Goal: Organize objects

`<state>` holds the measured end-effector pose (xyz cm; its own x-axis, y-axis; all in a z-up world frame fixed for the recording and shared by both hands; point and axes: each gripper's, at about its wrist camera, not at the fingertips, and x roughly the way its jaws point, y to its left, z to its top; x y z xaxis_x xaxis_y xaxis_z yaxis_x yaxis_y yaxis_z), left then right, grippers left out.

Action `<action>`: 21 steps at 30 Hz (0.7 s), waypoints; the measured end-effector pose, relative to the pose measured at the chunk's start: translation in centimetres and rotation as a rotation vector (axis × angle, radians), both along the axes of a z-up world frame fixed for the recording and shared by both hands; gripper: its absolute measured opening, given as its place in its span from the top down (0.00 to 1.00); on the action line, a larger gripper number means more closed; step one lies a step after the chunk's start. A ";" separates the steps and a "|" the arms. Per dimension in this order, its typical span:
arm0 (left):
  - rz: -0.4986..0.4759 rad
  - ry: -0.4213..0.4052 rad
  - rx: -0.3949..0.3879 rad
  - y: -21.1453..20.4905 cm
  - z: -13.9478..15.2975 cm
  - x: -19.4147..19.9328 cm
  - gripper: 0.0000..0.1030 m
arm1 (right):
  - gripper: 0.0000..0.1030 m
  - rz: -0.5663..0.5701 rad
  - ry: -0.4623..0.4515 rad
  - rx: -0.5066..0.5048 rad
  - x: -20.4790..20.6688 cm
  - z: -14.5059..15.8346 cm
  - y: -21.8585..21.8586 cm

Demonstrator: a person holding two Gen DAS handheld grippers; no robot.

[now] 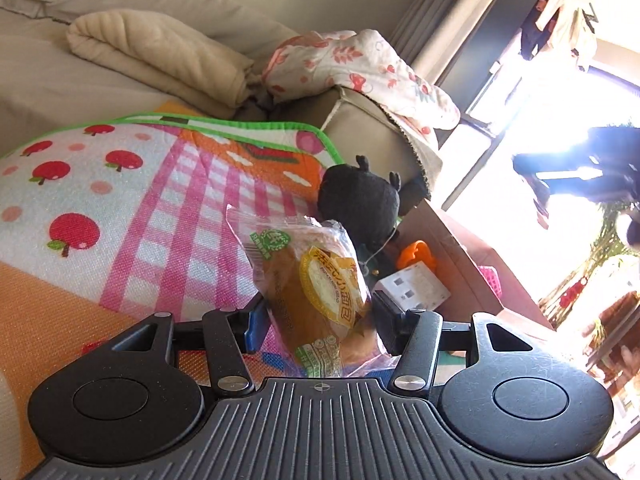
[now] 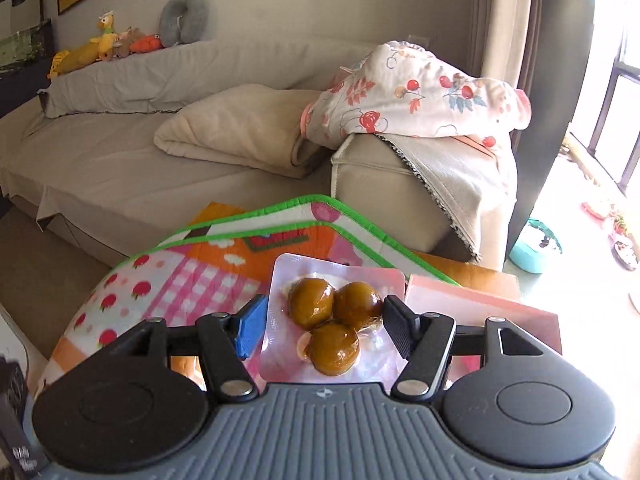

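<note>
My left gripper (image 1: pixel 318 320) is shut on a wrapped bread bun (image 1: pixel 316 284) in clear plastic with a yellow label, held above the colourful play mat (image 1: pixel 120 200). Beyond it a cardboard box (image 1: pixel 472 264) holds a black plush toy (image 1: pixel 360 196), an orange toy (image 1: pixel 416 254) and a small white box (image 1: pixel 414 288). My right gripper (image 2: pixel 324 328) is shut on a clear sealed pack of three brown glazed balls (image 2: pixel 332 320), held over the play mat (image 2: pixel 180 280) near a pink box (image 2: pixel 480 312).
A beige sofa (image 2: pixel 120 152) stands behind the mat, with a folded cream blanket (image 2: pixel 240 128) and a floral quilt (image 2: pixel 420 92) on its armrest. Plush toys (image 2: pixel 104 48) line the sofa back. A teal bowl (image 2: pixel 536 248) sits on the floor by the bright window.
</note>
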<state>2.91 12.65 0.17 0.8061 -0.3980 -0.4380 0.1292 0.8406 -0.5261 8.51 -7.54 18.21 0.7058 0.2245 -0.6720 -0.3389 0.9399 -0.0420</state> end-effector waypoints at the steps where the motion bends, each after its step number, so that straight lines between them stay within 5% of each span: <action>1: -0.003 0.005 0.007 -0.1 0.0 0.1 0.43 | 0.39 -0.006 0.000 0.006 -1.6 -0.1 -1.2; 6: -0.011 0.024 0.044 -0.9 0.4 -0.3 0.44 | 0.38 -0.090 0.039 0.018 -7.1 -2.8 -5.4; 12: -0.121 0.043 0.069 -3.4 1.3 -2.6 0.43 | 0.38 -0.102 0.148 -0.051 -11.7 -10.1 -7.5; 17: -0.227 0.039 0.124 -6.1 2.6 -4.9 0.43 | 0.38 -0.039 0.062 -0.208 -16.2 -13.8 -7.0; 21: -0.266 0.052 0.142 -7.8 2.9 -5.6 0.43 | 0.16 -0.024 -0.009 -0.237 -18.2 -14.2 -7.5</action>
